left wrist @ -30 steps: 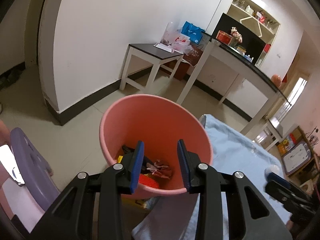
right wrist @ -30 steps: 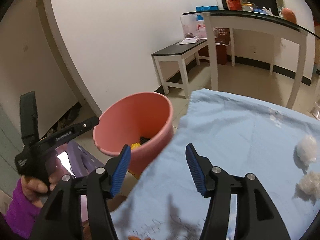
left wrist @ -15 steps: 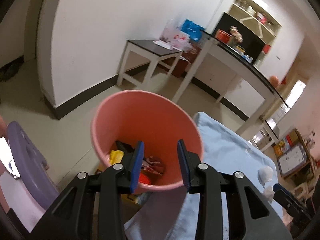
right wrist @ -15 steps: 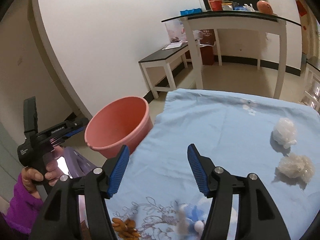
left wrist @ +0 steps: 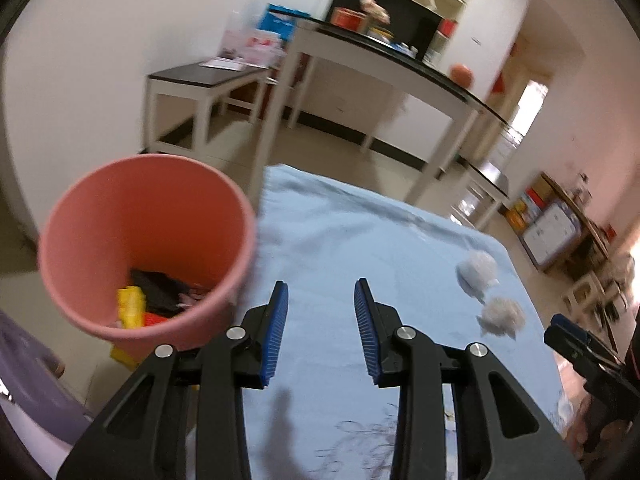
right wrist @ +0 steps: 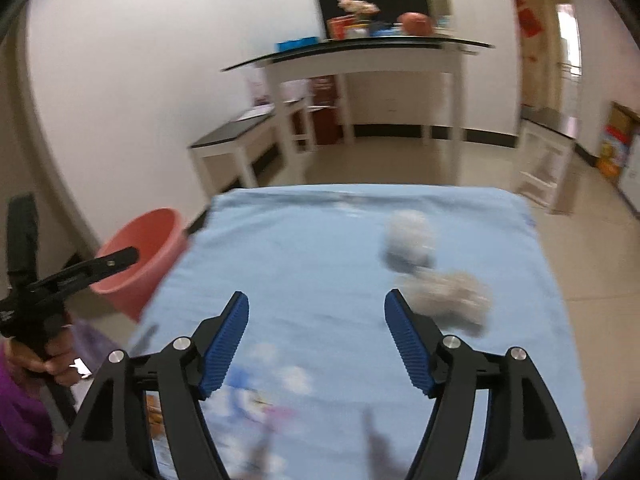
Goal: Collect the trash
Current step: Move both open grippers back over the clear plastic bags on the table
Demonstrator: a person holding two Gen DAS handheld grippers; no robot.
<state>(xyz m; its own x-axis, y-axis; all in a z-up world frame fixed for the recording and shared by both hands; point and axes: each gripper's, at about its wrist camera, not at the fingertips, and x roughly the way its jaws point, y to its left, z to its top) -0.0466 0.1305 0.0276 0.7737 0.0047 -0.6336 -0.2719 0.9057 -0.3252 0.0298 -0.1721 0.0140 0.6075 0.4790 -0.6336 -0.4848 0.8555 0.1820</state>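
A pink bucket [left wrist: 148, 216] stands left of the table and holds yellow, black and red trash; it also shows in the right wrist view [right wrist: 136, 260]. Two crumpled white wads lie on the light blue cloth [left wrist: 360, 248]: a far wad [left wrist: 478, 270] [right wrist: 408, 240] and a near wad [left wrist: 500, 316] [right wrist: 448, 296]. My left gripper [left wrist: 322, 332] is open and empty over the cloth's left part, right of the bucket. My right gripper [right wrist: 316, 340] is open and empty over the cloth, with the wads just right of its far end.
A purple stool [left wrist: 28, 380] stands left of the bucket. A low dark-topped side table [left wrist: 200, 84] and a long white counter [left wrist: 380, 56] stand by the back wall. Printed patterns and small items [right wrist: 256, 396] lie on the cloth's near part.
Both grippers swung right, from the bucket toward the table. The bucket slid left in both views and the two wads came closer. Both grippers stayed open.
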